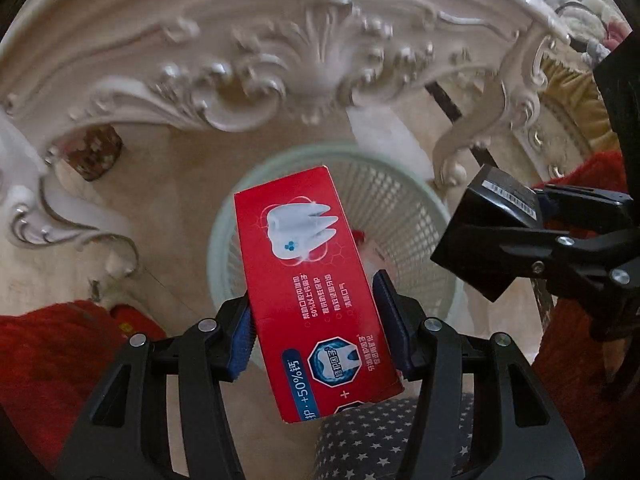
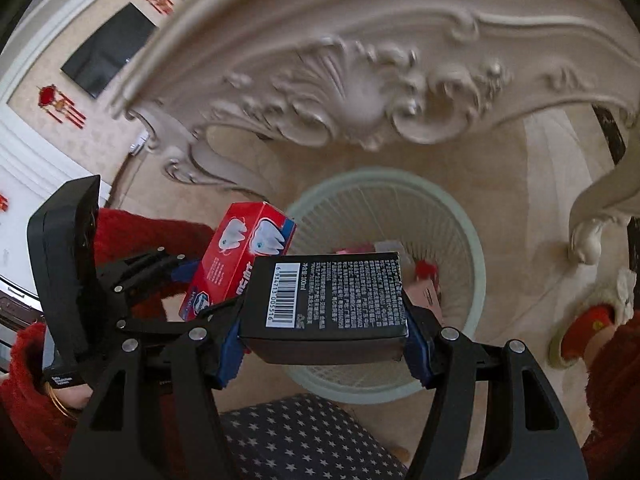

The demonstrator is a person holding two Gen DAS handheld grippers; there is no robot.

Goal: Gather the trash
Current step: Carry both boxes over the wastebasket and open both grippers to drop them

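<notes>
Marble floor (image 1: pixel 168 200), carved cream table (image 1: pixel 256 60), pale mesh wastebasket (image 2: pixel 472 280) beneath, wall television (image 2: pixel 108 50).

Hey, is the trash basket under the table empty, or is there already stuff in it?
Not empty. Down inside the mesh wastebasket, past the black box, lie red and pink packages.
</notes>
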